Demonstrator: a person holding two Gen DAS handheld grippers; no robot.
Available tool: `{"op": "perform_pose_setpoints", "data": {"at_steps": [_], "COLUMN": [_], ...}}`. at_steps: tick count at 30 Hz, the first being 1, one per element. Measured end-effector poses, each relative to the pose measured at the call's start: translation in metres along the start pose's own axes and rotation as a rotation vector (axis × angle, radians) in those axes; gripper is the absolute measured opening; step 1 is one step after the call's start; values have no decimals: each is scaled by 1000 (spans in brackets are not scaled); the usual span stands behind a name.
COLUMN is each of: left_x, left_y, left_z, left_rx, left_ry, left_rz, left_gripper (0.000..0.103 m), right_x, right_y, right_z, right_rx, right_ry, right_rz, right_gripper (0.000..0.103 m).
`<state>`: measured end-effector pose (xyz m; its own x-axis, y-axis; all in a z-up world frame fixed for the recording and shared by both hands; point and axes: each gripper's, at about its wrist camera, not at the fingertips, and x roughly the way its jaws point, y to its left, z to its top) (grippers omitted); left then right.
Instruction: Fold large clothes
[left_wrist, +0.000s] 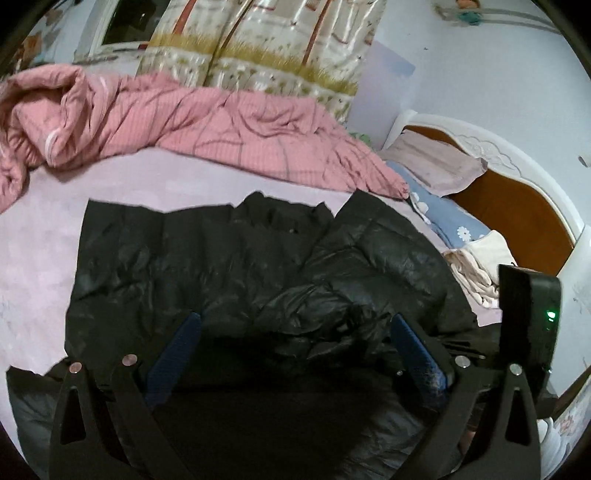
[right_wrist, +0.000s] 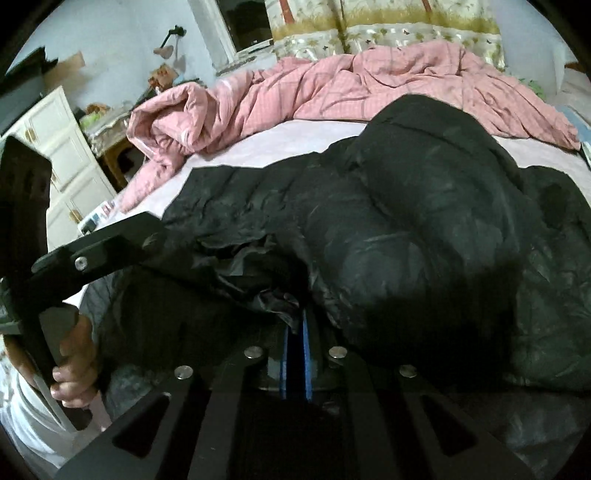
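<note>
Left wrist view first: the black puffer jacket (left_wrist: 229, 266) lies spread across the lilac bed sheet (left_wrist: 40, 240), its far edge running almost straight, one padded part folded over on the right. The left hand-held gripper (left_wrist: 295, 325) hangs low over the near side of the jacket, jaws spread wide, the blue pads (left_wrist: 413, 350) well apart with only crumpled black fabric lying under the gap and nothing pinched. Behind the jacket a rumpled pink quilt (left_wrist: 184, 118) is bunched along the far side of the bed, and a floral curtain (left_wrist: 266, 40) hangs beyond it. To the right sits the wooden headboard (left_wrist: 517, 206) with its white frame, a blue flowered pillow (left_wrist: 450, 221) and a greyish pillow (left_wrist: 439, 166) against it.

Right wrist view now: the right hand-held gripper (right_wrist: 295, 325) has its blue pads (right_wrist: 306, 354) nearly pressed together, a thin dark slit between them. Jacket fabric (right_wrist: 406, 221) bunches up right at the tips, and it does look caught there, though the shadow makes the exact grip hard to read. The jacket billows up big and puffy ahead of the fingers. At lower left a person's hand (right_wrist: 74, 369) grips the handle of the left gripper, a white sleeve beneath it. A white cabinet (right_wrist: 62, 155) stands beside the bed on the left.
</note>
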<state>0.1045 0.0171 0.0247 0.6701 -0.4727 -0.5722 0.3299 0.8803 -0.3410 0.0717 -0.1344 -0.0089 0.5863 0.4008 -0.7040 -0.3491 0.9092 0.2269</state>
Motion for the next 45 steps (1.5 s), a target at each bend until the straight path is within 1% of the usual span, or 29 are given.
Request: {"op": "perform_pose_setpoints", "data": {"at_steps": [2,3,4,5,6,8,9,11,13,15,17,18,20,22,24,25,27,28,29,31,32,33,35,36,38,40,42,43,45], "left_x": [3,5,7,9,10,13,14,17,16,14,8,4,-1,-1,4,9,20,27,32,36,37,34,23,18,9,1,-6,-6,-4], "left_y": [0,0,-1,-1,0,1,1,4,5,5,1,-5,-17,-30,-39,-42,-44,-44,-43,-37,-32,-28,-18,-12,2,17,31,35,44], "left_z": [-1,-2,-3,-5,-7,-8,-9,-9,-9,-8,-9,-9,-9,-11,-15,-16,-18,-18,-18,-17,-15,-13,-4,1,10,17,22,23,25], "left_rx": [-8,-9,-9,-9,-10,-10,-10,-6,-6,-15,-9,8,57,114,147,157,170,186,205,212,210,214,252,281,296,277,265,273,281], "left_ry": [22,35,47,56,63,75,84,89,86,81,60,46,32,35,48,66,93,121,142,171,175,154,76,39,-8,-42,-90,-100,-88], "left_rz": [6,13,18,21,24,44,67,92,95,52,-11,-42,-77,-61,-42,-21,26,105,158,168,200,250,379,458,574,644,754,788,806], "left_gripper": [102,102,102,102,102,102,102,102,102,102,102,102,102,102,102,99,84,60,29,5,2,2,2,2,1,1,1,1,1], "right_x": [-5,-9,-13,-15,-18,-31,-38,-50,-63,-74,-86,-91,-100,-106,-113,-116,-121,-123,-124,-125,-125,-125,-125,-125,-124,-122,-118,-116,-111], "right_y": [0,-2,-4,-5,-6,-9,-14,-25,-37,-48,-61,-66,-78,-88,-97,-102,-110,-112,-113,-115,-115,-116,-119,-120,-124,-125,-125,-125,-124], "right_z": [0,0,1,3,4,5,7,11,15,19,22,22,23,24,25,25,26,26,26,25,26,26,25,25,25,24,24,24,24], "right_rx": [21,31,46,49,49,41,47,83,127,157,173,175,190,205,221,233,261,268,274,274,270,267,266,269,279,281,283,281,267], "right_ry": [-9,-11,-14,-18,-30,-74,-95,-134,-180,-219,-258,-268,-290,-302,-318,-327,-338,-342,-347,-352,-350,-349,-350,-347,-332,-320,-300,-295,-272], "right_rz": [18,29,39,36,27,-17,-49,-67,-83,-113,-172,-196,-239,-273,-300,-308,-311,-314,-320,-328,-334,-344,-364,-365,-362,-365,-391,-400,-403], "right_gripper": [15,25,39,48,59,60,60,60,60,60,60,60,60,60,60,60,60,60,60,61,61,61,61,61,62,62,62,63,63]}}
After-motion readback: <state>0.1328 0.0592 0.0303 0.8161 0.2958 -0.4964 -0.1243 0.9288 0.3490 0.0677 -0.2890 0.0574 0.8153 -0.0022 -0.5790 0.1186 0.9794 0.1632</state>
